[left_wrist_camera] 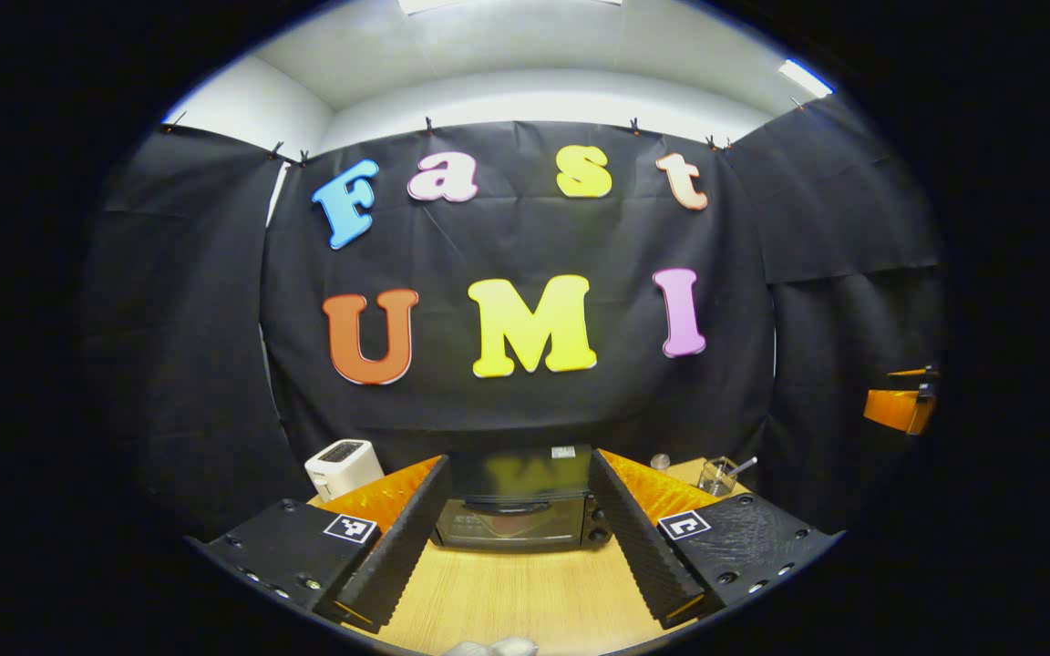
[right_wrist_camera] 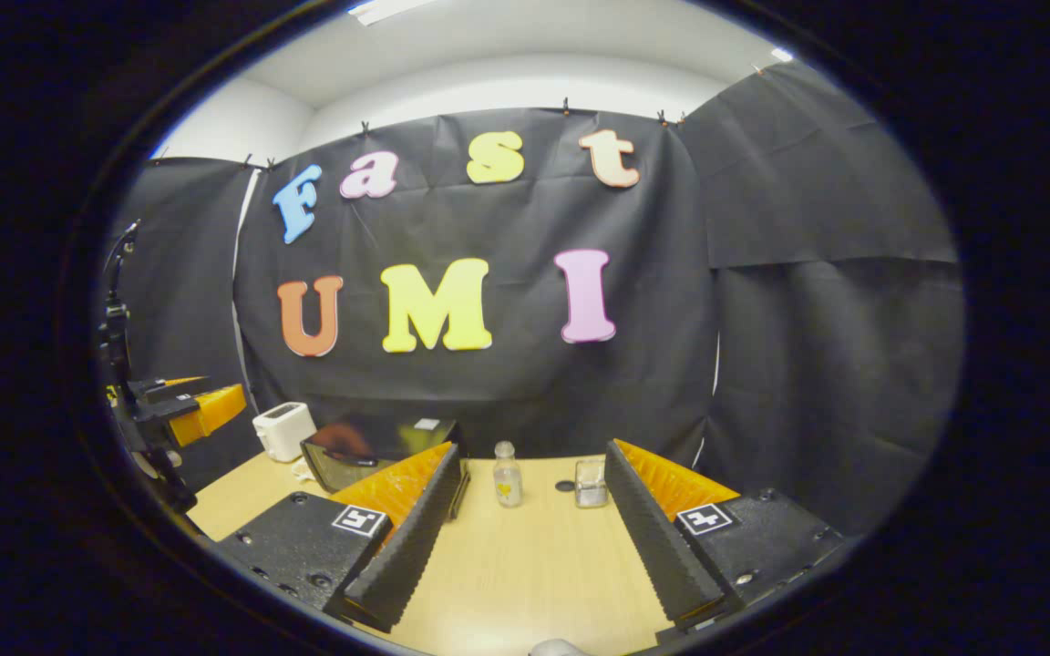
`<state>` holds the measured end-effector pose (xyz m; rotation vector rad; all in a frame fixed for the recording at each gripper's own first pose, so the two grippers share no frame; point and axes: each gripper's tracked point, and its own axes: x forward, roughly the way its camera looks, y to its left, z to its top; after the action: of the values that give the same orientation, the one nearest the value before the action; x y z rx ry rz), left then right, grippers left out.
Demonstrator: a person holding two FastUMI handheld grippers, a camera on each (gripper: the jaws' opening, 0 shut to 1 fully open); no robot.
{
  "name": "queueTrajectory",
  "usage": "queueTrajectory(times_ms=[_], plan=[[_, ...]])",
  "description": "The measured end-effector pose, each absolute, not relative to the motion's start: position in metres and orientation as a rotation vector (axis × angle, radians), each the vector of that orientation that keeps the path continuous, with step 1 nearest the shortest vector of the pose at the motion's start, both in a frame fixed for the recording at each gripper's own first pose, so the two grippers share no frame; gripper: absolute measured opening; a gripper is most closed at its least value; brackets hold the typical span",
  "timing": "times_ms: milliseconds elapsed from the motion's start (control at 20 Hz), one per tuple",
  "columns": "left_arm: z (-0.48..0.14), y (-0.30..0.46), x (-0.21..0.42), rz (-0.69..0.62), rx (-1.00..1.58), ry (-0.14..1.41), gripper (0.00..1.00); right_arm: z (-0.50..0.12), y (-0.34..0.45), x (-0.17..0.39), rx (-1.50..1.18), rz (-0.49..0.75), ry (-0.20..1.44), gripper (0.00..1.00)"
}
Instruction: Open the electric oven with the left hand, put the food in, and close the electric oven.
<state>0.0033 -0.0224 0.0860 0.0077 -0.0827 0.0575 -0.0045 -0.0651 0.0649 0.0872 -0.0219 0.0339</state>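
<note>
From left to right on the wooden table point(left_wrist_camera: 525, 592): a white toaster point(left_wrist_camera: 344, 466); then my left gripper point(left_wrist_camera: 518, 533), fingers spread wide and empty, framing the closed electric oven point(left_wrist_camera: 518, 510) straight ahead; opening hasn't begun; next I'd reach its door handle point(left_wrist_camera: 507, 502).

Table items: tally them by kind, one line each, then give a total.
Electric oven: 1
Toaster: 1
Small bottle: 1
Clear glass: 1
Total: 4 on the wooden table. Something pale at the table's near edge is too cut off to name.
</note>
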Motion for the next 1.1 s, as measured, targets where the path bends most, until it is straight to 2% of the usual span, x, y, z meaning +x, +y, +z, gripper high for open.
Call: queueTrajectory(times_ms=[50,150,200,350,400,450,500,550,650,750,800,850,900,950,1000,1100], plan=[[0.097,-0.022,-0.008,0.069,-0.006,-0.107,0.96,0.073,-0.069,-0.006,0.074,0.032,-0.051,1.0],[0.109,-0.02,-0.026,0.087,-0.025,-0.123,0.96,0.088,-0.073,-0.011,0.053,0.036,-0.103,1.0],[0.113,-0.016,-0.034,0.101,-0.022,-0.133,0.96,0.092,-0.072,-0.012,0.054,0.043,-0.114,0.96],[0.106,-0.01,-0.048,0.147,-0.012,-0.126,0.96,0.084,-0.067,-0.011,0.078,0.073,-0.098,0.96],[0.102,-0.009,-0.051,0.155,-0.013,-0.116,0.96,0.082,-0.068,-0.01,0.083,0.074,-0.097,1.0],[0.099,-0.009,-0.053,0.159,-0.013,-0.114,0.96,0.082,-0.069,-0.009,0.085,0.075,-0.097,0.96],[0.097,-0.009,-0.053,0.162,-0.009,-0.106,0.96,0.08,-0.069,-0.008,0.087,0.072,-0.087,1.0],[0.096,-0.008,-0.055,0.165,-0.003,-0.102,0.96,0.075,-0.069,-0.007,0.088,0.077,-0.074,0.96],[0.097,-0.007,-0.054,0.166,0.007,-0.106,0.96,0.074,-0.069,-0.006,0.097,0.078,-0.064,1.0],[0.099,-0.013,-0.05,0.152,0.006,-0.111,0.96,0.073,-0.072,-0.005,0.101,0.07,-0.063,1.0],[0.099,-0.013,-0.048,0.147,0.005,-0.113,0.96,0.073,-0.072,-0.005,0.099,0.065,-0.059,0.96],[0.099,-0.014,-0.046,0.142,0.011,-0.113,0.96,0.072,-0.072,-0.005,0.099,0.059,-0.058,1.0],[0.099,-0.014,-0.045,0.138,0.017,-0.113,0.96,0.073,-0.073,-0.005,0.098,0.053,-0.058,0.96],[0.1,-0.016,-0.043,0.132,0.025,-0.117,0.96,0.073,-0.075,-0.004,0.098,0.046,-0.059,1.0],[0.1,-0.018,-0.041,0.125,0.029,-0.119,0.96,0.074,-0.075,-0.004,0.097,0.04,-0.06,0.96],[0.101,-0.023,-0.036,0.105,0.03,-0.119,0.96,0.075,-0.079,-0.004,0.098,0.024,-0.065,1.0]])
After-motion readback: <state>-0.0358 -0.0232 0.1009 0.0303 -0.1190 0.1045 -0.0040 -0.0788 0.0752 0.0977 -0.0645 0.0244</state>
